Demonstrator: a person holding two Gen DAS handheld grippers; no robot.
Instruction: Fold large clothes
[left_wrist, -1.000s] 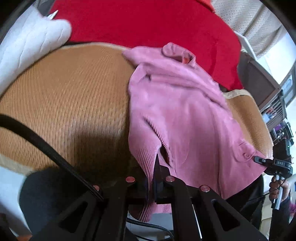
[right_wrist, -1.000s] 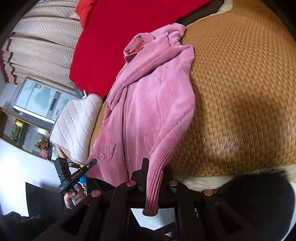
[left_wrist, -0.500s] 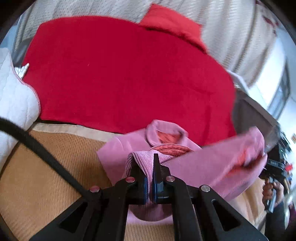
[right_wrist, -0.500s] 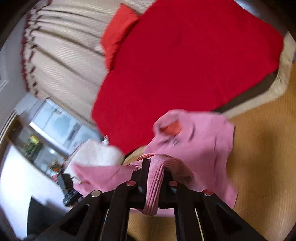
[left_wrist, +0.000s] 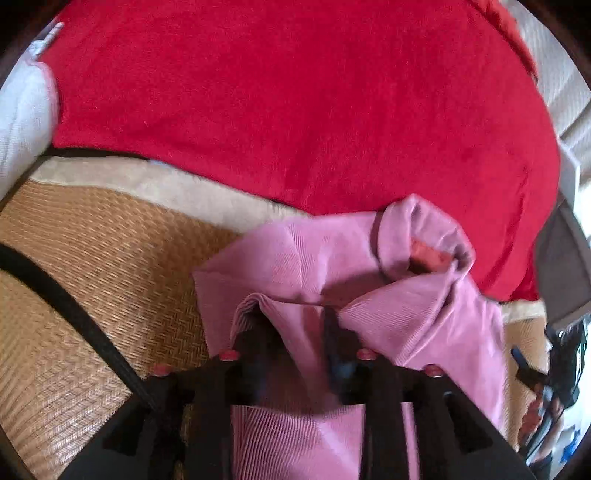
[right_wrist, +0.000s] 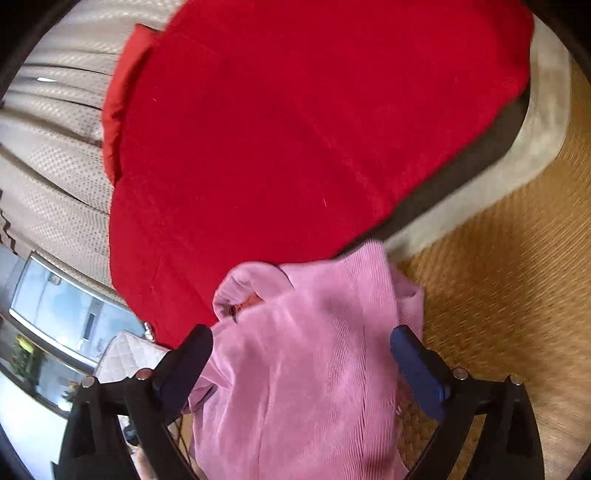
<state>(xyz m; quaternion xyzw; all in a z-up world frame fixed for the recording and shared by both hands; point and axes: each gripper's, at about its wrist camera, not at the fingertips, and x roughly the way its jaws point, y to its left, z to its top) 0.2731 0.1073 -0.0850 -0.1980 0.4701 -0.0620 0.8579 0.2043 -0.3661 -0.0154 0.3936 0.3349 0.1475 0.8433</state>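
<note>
A red blanket (left_wrist: 295, 110) fills the space beyond both sets of fingers, with a woven mat (left_wrist: 92, 277) spreading beneath it. The pink garment (left_wrist: 369, 280) lies folded on the mat, collar toward the blanket. The right gripper (right_wrist: 301, 354) spreads wide, its jaws opening over the cloth, untouched; the left gripper (left_wrist: 295, 343) jaws are opening too, pink fabric loose between them.

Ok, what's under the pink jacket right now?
The pink jacket lies on the woven mat, its collar end near the red blanket. Whatever lies beneath the folded fabric is covered.
</note>
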